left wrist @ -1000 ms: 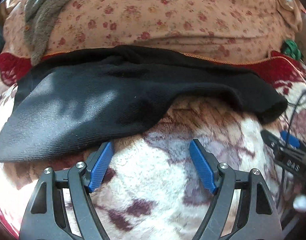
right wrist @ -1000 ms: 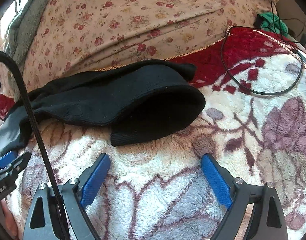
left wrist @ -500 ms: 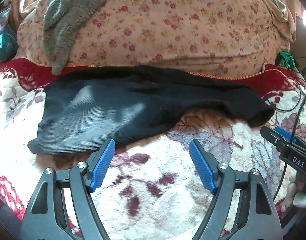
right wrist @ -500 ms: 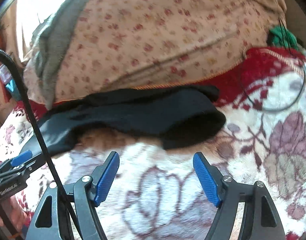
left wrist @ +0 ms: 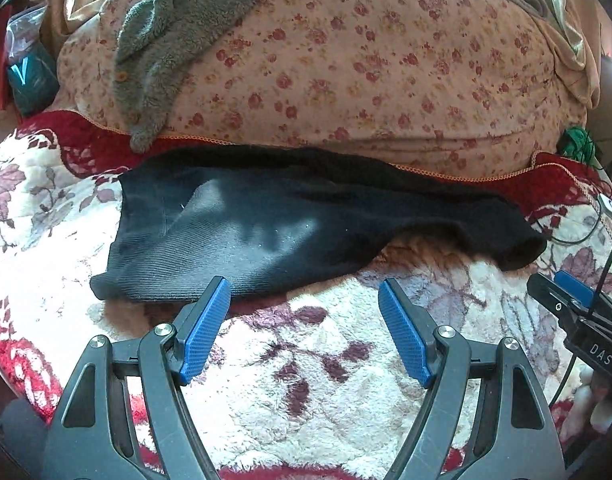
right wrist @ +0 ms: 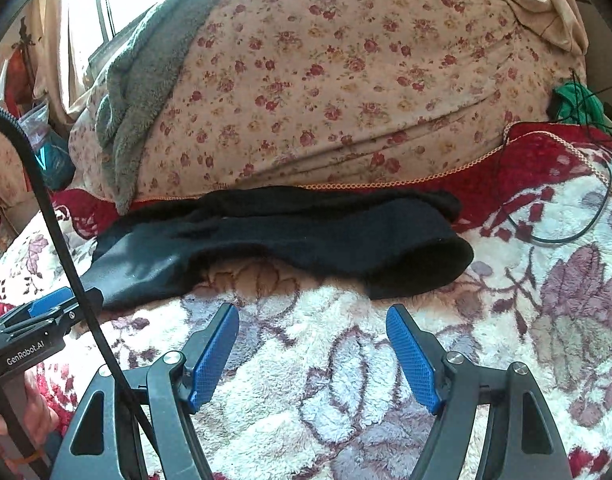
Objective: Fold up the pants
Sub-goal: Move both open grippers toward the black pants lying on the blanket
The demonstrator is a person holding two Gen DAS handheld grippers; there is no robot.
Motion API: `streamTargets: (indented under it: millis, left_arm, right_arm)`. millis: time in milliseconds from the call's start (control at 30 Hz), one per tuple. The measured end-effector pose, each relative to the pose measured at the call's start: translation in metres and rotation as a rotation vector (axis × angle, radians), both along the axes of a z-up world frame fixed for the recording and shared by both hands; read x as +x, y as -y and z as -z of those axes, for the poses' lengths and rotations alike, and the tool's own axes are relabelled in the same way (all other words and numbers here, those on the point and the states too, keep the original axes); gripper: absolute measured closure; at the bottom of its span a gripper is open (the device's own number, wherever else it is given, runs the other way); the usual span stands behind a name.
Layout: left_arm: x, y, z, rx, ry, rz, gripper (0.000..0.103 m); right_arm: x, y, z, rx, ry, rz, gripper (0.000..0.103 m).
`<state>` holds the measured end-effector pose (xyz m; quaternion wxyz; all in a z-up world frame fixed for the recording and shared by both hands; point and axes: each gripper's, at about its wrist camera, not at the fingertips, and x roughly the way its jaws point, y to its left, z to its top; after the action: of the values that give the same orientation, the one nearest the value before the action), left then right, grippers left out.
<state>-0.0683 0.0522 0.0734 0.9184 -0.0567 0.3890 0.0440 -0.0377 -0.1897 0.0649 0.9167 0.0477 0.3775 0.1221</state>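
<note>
The black pants (left wrist: 289, 224) lie folded in a long strip across the fleecy floral blanket (left wrist: 314, 380), against a big flowered cushion (left wrist: 366, 64). My left gripper (left wrist: 303, 308) hovers open just short of the strip's near edge, nothing between its blue pads. In the right wrist view the same pants (right wrist: 306, 240) stretch from left to right, the open cuff end at the right. My right gripper (right wrist: 312, 338) is open above the blanket, a little short of that end, holding nothing. Each gripper shows at the edge of the other's view.
A grey fuzzy garment (left wrist: 177, 28) drapes over the flowered cushion's left side. A black cable (right wrist: 562, 236) loops on the blanket at the right, near a green bundle (right wrist: 574, 100). The blanket's red border (right wrist: 518, 160) runs along the cushion.
Both grippers have drawn back and up from the pants, so the strip looks smaller and farther. The right gripper's jaws have narrowed a little. The pants lie still.
</note>
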Motion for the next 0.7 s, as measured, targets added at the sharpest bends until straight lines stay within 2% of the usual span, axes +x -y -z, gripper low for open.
streamTargets:
  millis: [700]
  left_arm:
    - [-0.002,-0.012,0.004,0.002,-0.021,-0.054,0.025]
  right_arm:
    - [-0.003,0.014,0.006,0.041,-0.038,0.043,0.028]
